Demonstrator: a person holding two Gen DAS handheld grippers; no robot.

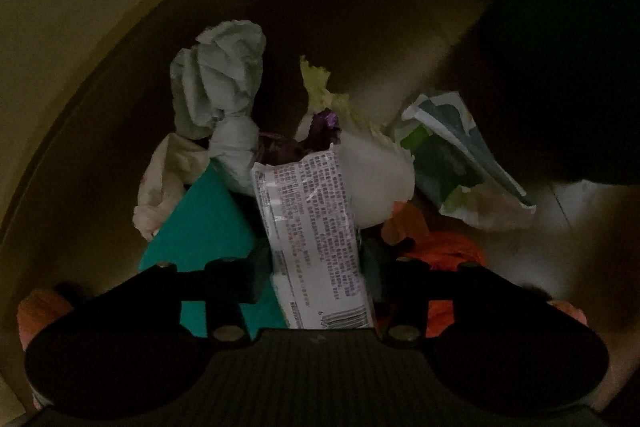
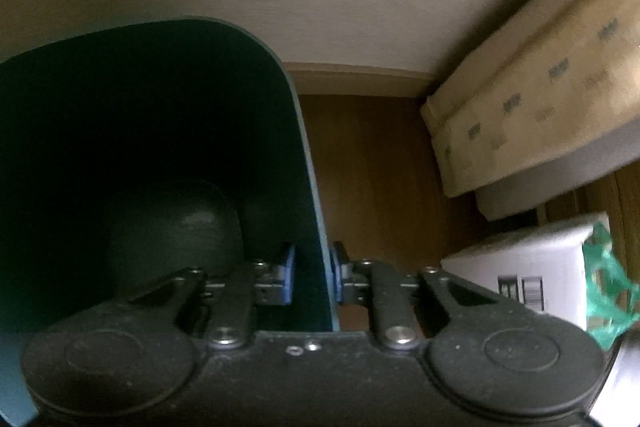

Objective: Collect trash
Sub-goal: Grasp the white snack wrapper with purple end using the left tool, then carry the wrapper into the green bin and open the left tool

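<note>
Trash is filling the dim left wrist view: the left gripper (image 1: pixel 316 267) is pointing down into a dark bin (image 1: pixel 100 87) whose curved wall is sweeping across the upper left of the frame. Between its fingers a white printed wrapper (image 1: pixel 312 235) with a barcode at its lower end is standing up through the middle of the frame. Both fingers are sitting right at the wrapper's edges, but the light is too poor to say whether the pads are actually pressing, so I cannot tell if this one is gripping. Left of the wrapper a teal sheet (image 1: pixel 200 227) is leaning, with a crumpled white tissue (image 1: pixel 224 87) above it in the upper centre. A purple foil piece (image 1: pixel 320 127) is peeking out behind the wrapper's top, a green and white packet (image 1: pixel 460 163) is lying at centre right, and orange scraps (image 1: pixel 440 247) are showing at lower right.

Over in the right wrist view, the right gripper (image 2: pixel 312 275) is standing narrow, its blue pads (image 2: pixel 287 275) pinching the thin rim of the dark green bin (image 2: pixel 140 127), one pad inside, one outside. The bin is taking up the left half of the frame. Brown wooden floor (image 2: pixel 368 167) is running down the centre, a cardboard box (image 2: pixel 540 107) is lying at upper right, and a white box (image 2: pixel 520 267) with a green plastic bag (image 2: pixel 604 291) beside it is sitting at lower right.
</note>
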